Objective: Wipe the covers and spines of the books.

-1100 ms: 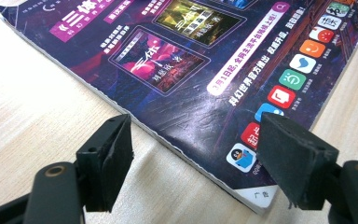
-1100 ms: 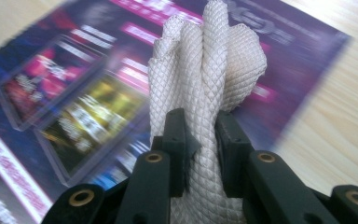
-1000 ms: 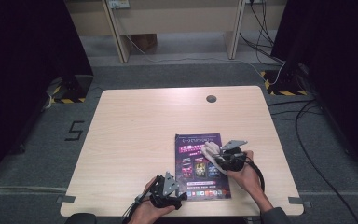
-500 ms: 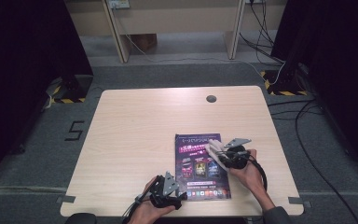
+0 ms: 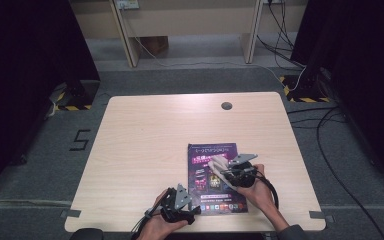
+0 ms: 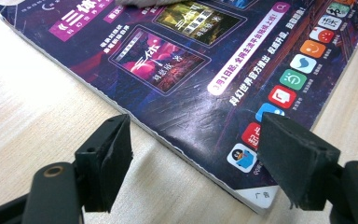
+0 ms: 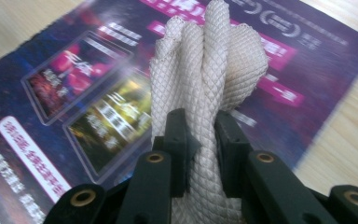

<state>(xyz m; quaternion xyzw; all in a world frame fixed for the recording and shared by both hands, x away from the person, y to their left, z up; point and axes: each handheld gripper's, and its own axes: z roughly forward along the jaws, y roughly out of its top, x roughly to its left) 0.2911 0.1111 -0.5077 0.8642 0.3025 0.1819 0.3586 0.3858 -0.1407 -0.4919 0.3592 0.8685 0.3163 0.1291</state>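
On the wooden table [image 5: 145, 140], the purple magazine [image 5: 215, 192] is lying near the front edge. The right gripper [image 5: 219, 165] is reaching over it, clamping a bunched white cloth [image 7: 209, 70], whose woven mesh the right gripper view is revealing. The left gripper [image 6: 196, 158] is resting low, jaws apart, straddling the magazine's near corner.

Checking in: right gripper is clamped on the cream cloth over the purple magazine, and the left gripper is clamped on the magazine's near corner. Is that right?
Not quite. The left gripper is open: its jaws stand apart either side of the magazine corner without pressing it, as the left gripper view shows. The rest holds: the right gripper is clamped on the cream cloth over the magazine.
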